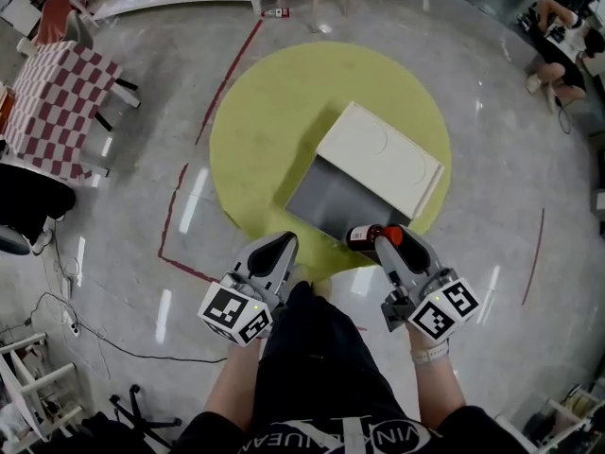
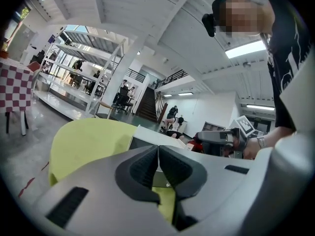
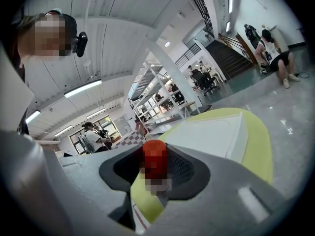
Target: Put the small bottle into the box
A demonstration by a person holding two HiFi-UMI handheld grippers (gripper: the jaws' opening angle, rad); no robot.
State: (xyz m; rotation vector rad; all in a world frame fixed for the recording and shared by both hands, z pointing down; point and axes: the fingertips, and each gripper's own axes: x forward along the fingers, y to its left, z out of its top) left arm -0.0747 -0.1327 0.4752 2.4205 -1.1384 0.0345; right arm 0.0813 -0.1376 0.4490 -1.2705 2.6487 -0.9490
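- Right gripper (image 1: 386, 239): jaws spread wide and pinching the small bottle (image 1: 362, 237) near its red cap. The right gripper view shows the cap standing between the two pads.
- The bottle is off the table, carried level at the near corner of the box (image 1: 326, 201). I cannot tell whether it is over the rim or just short of it.
- Long axis: the bottle lies roughly sideways. Its dark body points left toward the box, and the cap end sits in the jaws.
- Key relation: the grey inside of the box lies ahead and to the left of the right gripper, very near. My guess is that a short carry that way, then a lowering, would seat the bottle.
- Left gripper (image 1: 282, 249): jaws pressed together with nothing between them. It hangs beside the box's near left corner, apart from the bottle. The right hand is plainly the nearer one, since it has the bottle.
- The white lid (image 1: 378, 159) is thrown back on the far side, clear of the opening. Nothing stands between the bottle and the opening.
- The box sits on a round yellow table (image 1: 269, 121).
- Well apart from the box are a checked tablecloth (image 1: 57, 107) to the left and red tape lines (image 1: 225, 81) on the floor.
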